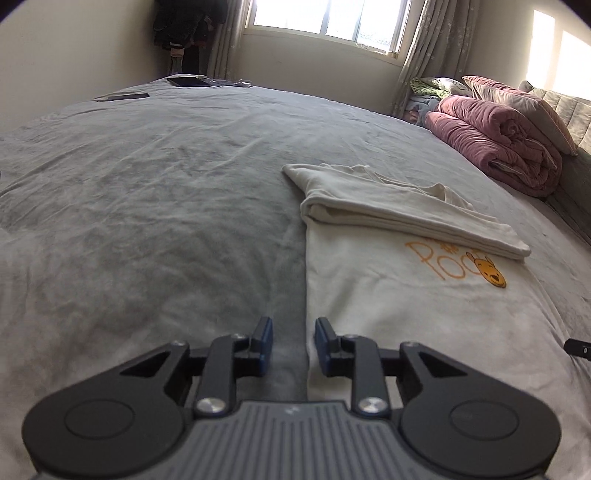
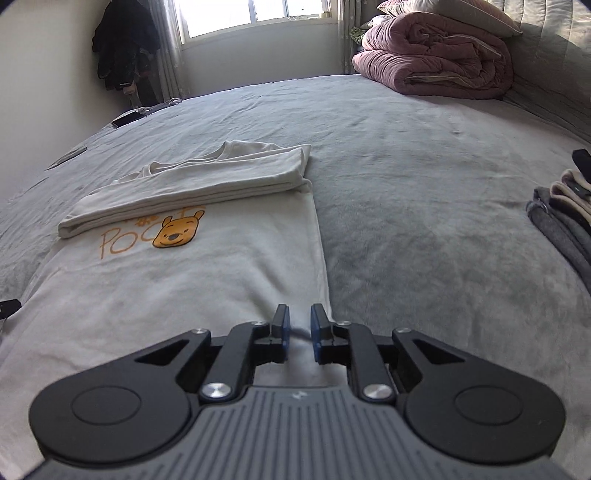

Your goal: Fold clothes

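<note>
Blown-out window backlight, soft daylight, dark fisheye corners, curved edges

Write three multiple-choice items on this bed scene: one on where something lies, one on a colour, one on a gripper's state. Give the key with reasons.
1. Where does the rolled pink quilt lie?
A. at the far end of the bed, by the headboard
B. on the white T-shirt
C. on the floor

2. What colour is the bear face print on the white T-shirt?
A. blue
B. orange-yellow
C. green

3. How does the left gripper stand?
A. shut on the quilt
B. open, over the shirt's left edge
C. out of view

Key: 1 A, it sits beside the headboard; 2 B, the print is orange-yellow; 3 B, bed sheet shows in the gap between its pads.
</note>
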Available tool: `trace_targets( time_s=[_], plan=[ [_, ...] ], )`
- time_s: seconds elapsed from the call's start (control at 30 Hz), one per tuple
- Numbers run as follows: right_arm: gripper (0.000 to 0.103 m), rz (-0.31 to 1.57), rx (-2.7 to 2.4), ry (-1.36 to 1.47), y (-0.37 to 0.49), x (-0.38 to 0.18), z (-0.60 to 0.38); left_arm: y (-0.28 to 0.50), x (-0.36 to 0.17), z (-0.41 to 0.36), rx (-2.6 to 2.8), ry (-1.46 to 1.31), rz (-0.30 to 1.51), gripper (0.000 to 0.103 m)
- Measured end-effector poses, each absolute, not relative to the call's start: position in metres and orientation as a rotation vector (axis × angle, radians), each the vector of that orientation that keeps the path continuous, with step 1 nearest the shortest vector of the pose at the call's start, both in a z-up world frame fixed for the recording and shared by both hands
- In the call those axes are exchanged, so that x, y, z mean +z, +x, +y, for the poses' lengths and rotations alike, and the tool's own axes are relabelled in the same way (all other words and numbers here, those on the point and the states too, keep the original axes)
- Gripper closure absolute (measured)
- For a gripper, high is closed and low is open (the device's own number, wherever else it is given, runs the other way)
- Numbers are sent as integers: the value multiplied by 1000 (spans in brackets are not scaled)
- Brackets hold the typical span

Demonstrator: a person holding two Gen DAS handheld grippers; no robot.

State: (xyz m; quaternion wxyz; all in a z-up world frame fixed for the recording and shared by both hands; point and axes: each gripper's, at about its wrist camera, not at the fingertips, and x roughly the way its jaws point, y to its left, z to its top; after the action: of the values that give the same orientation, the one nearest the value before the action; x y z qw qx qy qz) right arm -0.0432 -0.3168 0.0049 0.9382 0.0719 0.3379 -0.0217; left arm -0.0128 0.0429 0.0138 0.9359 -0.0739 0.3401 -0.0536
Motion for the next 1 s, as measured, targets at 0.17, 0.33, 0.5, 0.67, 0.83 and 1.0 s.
trace_targets(
  time_s=[0.17, 0.33, 0.5, 0.67, 0.83, 1.0],
  plan=[
    [81, 716, -73, 130, -76, 5, -312, -53, 15, 54, -109, -169, 717, 76],
    [82, 732, -79, 168, -108, 6, -314, -81, 15, 68, -110, -236, 752, 76],
    [82, 736, -81, 180, -146, 6, -312, -103, 16, 76, -127, -286, 765, 76],
    [83, 724, -54, 203, -178, 5, -315, -125, 17, 84, -144, -337, 778, 74],
    [79, 678, -49, 318, -200, 6, -335, -133, 17, 96, -167, -440, 784, 74],
    [73, 623, -86, 502, -215, -4, -369, -134, 12, 107, -194, -519, 762, 72]
  ],
)
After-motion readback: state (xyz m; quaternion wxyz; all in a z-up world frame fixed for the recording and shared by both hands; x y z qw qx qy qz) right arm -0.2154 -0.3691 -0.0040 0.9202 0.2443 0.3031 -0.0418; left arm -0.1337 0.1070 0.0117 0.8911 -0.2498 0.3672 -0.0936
